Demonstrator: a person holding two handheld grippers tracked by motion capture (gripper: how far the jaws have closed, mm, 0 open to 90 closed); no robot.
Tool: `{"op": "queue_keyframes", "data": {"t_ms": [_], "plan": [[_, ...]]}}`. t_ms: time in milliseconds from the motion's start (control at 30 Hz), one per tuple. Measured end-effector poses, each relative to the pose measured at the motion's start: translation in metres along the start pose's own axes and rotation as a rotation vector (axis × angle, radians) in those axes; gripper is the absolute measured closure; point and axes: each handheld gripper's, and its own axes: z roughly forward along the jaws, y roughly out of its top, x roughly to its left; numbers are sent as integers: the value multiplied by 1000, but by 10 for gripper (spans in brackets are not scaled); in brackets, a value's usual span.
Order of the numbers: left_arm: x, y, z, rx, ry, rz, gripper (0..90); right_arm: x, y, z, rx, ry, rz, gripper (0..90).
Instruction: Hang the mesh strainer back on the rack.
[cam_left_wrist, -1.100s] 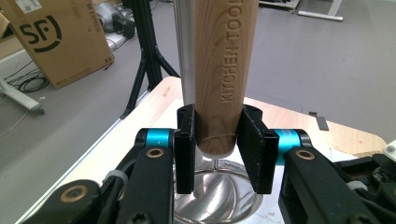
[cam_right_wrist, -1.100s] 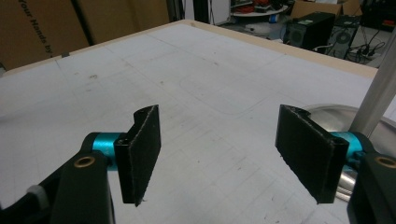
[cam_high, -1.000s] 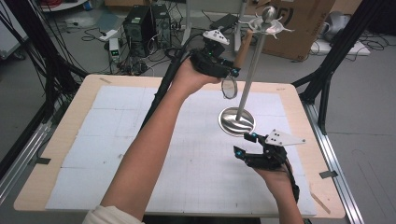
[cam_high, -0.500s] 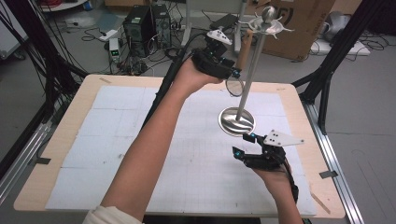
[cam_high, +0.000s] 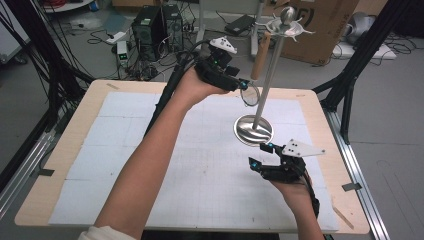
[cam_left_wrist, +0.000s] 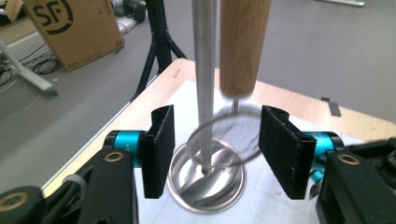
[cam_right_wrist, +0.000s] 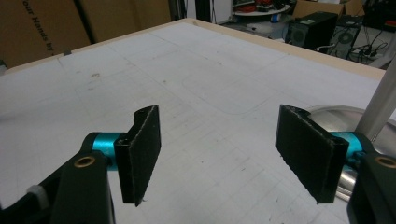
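Observation:
A metal stand rises from a round shiny base on the table, its pole ending in hooks. A small strainer hangs by its wooden handle beside the pole, mesh ring at the bottom. My left gripper is held in the air, open. In the left gripper view the ring lies between the open jaws of that gripper without touching either pad, the handle above. My right gripper stands open low over the table just in front of the base, nothing in it.
White gridded mat covers the wooden table. Black frame legs stand at the right edge. Cardboard boxes, computers and cables lie on the floor behind. The stand's base and pole sit close to the right gripper's right jaw.
The left hand has shifted slightly and the strainer's handle now hangs straighter beside the pole. The right gripper has stayed put.

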Motion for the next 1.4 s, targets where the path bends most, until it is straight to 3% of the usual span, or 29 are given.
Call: {"op": "queue_keyframes", "data": {"t_ms": [433,833,1400], "plan": [[9,-34,-32,-57,13,-46,370,3,-2,6,23,4,-8,305],[18,-71,-55,-84,72,-63,273,4,-1,8,26,8,-15,305],[9,-110,-74,-86,41,-71,207,5,-2,9,35,9,-13,305]]}}
